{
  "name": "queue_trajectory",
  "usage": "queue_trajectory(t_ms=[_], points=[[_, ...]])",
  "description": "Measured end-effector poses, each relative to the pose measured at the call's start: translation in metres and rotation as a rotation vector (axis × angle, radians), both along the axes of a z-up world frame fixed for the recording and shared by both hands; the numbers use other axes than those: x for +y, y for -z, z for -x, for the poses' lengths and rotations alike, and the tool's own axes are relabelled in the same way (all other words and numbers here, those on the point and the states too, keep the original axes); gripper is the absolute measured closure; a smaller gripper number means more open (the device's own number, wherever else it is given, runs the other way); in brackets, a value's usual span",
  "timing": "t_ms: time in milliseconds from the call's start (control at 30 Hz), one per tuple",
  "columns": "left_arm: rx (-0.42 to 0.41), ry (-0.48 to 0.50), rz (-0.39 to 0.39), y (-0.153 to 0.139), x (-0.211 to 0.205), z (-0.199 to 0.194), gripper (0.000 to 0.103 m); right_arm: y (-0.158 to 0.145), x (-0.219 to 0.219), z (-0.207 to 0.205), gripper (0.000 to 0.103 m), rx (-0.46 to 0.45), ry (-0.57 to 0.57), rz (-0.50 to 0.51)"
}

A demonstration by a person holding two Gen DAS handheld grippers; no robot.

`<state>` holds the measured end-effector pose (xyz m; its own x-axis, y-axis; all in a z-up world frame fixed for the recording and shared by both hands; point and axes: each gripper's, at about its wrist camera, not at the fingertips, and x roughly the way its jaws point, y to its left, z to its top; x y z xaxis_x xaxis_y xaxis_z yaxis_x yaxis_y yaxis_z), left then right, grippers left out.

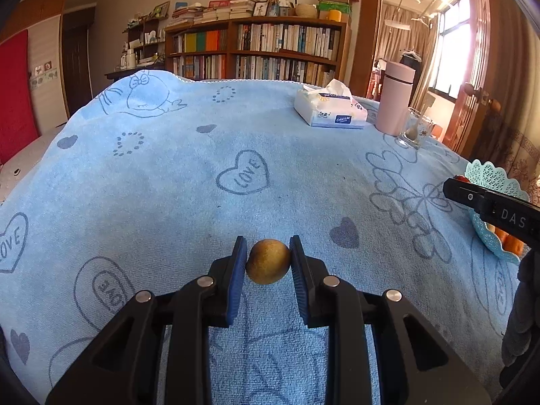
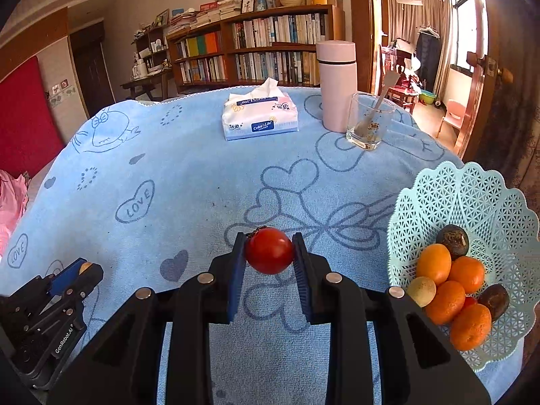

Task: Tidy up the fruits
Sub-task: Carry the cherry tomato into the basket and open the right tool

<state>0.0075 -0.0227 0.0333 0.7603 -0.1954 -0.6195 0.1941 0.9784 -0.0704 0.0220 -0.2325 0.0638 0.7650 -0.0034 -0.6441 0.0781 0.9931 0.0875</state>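
Observation:
My left gripper (image 1: 268, 253) is shut on a small round yellow-brown fruit (image 1: 268, 266) and holds it just above the blue towel-covered table (image 1: 202, 185). My right gripper (image 2: 269, 241) is shut on a red tomato (image 2: 269, 250) above the table. To its right stands a light-blue lattice basket (image 2: 472, 195) holding several oranges (image 2: 433, 263), two dark brown fruits (image 2: 452, 239) and a pale round fruit (image 2: 422, 291). The left gripper also shows at the lower left of the right wrist view (image 2: 84, 268). The basket's rim (image 1: 489, 177) shows at the far right of the left wrist view.
At the back of the table are a tissue pack (image 2: 260, 114), a pink flask (image 2: 337, 84) and a glass with a spoon (image 2: 368, 121). A bookshelf (image 2: 256, 47) stands behind the table. The table drops off at the left and far edges.

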Motion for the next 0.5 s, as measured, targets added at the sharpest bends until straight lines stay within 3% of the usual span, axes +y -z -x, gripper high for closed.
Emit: queue_trajectory(t_ms=[500], points=[[-0.045,0.055,-0.065,-0.017,-0.029,0.021,0.077,-0.018,-0.069,0.055,0.075,-0.069,0.166,-0.048]])
